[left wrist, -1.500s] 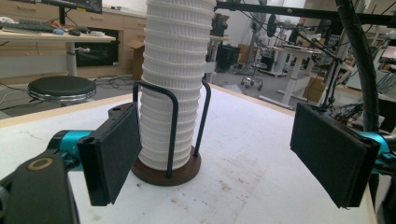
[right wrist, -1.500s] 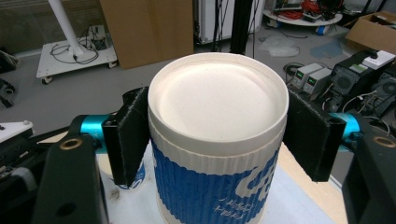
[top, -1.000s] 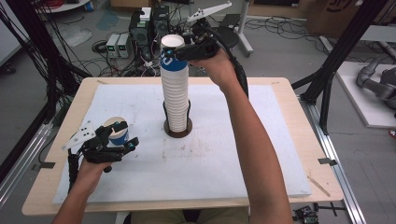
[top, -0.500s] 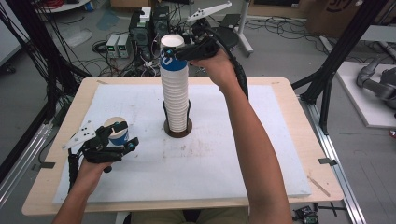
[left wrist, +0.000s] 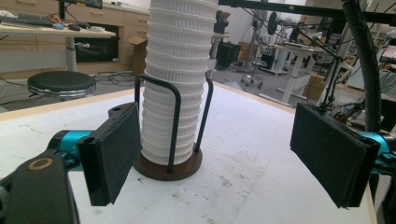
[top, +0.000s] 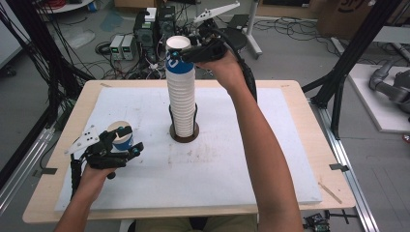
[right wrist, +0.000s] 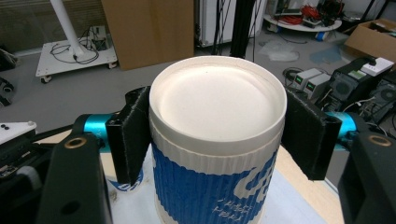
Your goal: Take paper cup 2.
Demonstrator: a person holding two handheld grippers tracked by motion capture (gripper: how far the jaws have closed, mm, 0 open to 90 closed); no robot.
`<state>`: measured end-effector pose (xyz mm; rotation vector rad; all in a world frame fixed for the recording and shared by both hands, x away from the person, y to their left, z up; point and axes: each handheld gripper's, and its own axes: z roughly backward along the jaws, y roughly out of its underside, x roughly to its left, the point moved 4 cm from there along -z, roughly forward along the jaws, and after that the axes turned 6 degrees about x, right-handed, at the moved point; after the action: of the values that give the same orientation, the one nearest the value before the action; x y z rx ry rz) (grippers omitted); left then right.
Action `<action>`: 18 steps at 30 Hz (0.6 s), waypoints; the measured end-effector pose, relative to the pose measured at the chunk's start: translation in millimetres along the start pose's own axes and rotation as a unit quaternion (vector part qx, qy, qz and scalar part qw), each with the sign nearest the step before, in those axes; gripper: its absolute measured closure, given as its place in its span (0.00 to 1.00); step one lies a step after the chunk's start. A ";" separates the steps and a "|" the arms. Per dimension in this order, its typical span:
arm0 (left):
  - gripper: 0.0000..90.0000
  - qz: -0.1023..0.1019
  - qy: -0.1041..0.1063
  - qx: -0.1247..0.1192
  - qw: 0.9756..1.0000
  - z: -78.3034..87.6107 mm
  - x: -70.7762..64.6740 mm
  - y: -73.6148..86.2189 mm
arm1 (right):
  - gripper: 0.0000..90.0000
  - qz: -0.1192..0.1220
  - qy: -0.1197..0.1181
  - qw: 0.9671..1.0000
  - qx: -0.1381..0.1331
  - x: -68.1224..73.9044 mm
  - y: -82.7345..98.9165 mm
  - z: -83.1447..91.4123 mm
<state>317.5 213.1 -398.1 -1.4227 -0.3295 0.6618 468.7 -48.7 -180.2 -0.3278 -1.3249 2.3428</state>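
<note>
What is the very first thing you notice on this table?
A tall stack of upside-down paper cups rises from a round holder in the middle of the white-covered table. The right gripper pinches the blue-sleeved top cup. Near the left edge, the open left gripper sits beside a single blue cup.

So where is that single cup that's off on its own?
In the high view the single cup stands on the white mat at the table's left side, just beyond the left gripper, well left of the tall cup stack.
</note>
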 end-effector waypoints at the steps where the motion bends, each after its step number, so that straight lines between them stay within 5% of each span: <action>1: 0.18 0.000 0.000 0.000 1.000 -0.1 0.0 0.0 | 0.34 0.000 0.000 1.000 0.001 -0.4 0.2 0.6; 18: 0.18 -0.001 0.001 0.003 1.000 -1.6 -1.0 1.0 | 0.34 0.019 0.003 1.000 -0.004 2.1 -1.8 5.4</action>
<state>317.5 211.3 -399.1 -1.4167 -0.3257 0.6591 465.2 -51.0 -175.9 -0.3651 -1.3364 2.3675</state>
